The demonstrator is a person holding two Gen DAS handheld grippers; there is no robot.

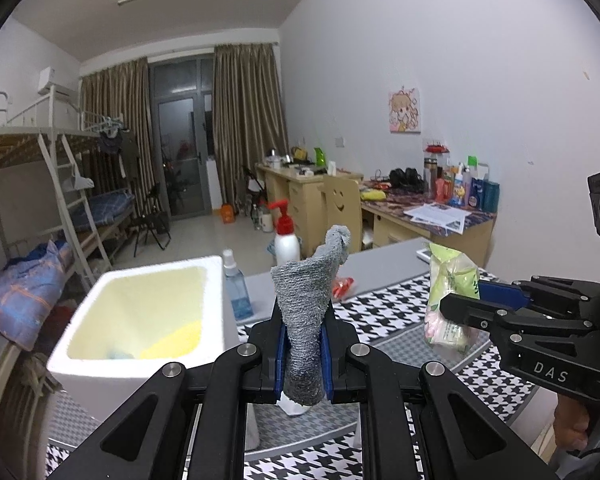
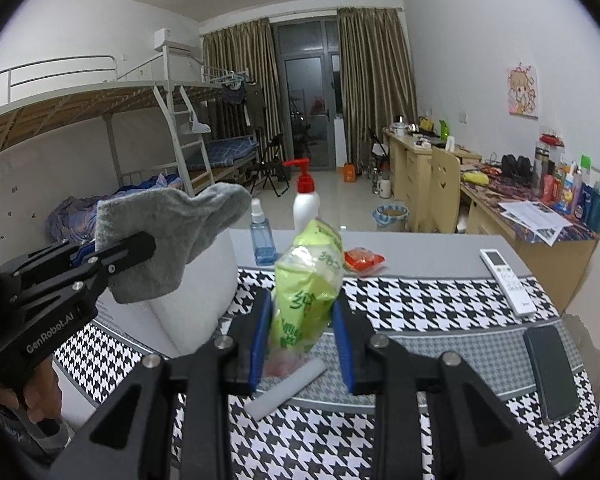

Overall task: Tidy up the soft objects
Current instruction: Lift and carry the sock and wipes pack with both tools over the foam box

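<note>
My left gripper (image 1: 303,344) is shut on a grey sock (image 1: 306,300), held above the table beside the white foam box (image 1: 100,360). From the right wrist view the left gripper (image 2: 128,248) and its sock (image 2: 168,236) hang over the foam box (image 2: 196,312). My right gripper (image 2: 302,332) is shut on a green tissue pack (image 2: 306,280) above the checked cloth. In the left wrist view the right gripper (image 1: 460,304) and its pack (image 1: 450,288) are at the right.
A checked cloth (image 2: 420,300) covers the table. On it lie a white remote (image 2: 506,280), a black phone (image 2: 552,372), a white tube (image 2: 288,388) and a red packet (image 2: 362,260). A blue spray bottle (image 2: 262,236) and a red-capped pump bottle (image 2: 305,200) stand behind.
</note>
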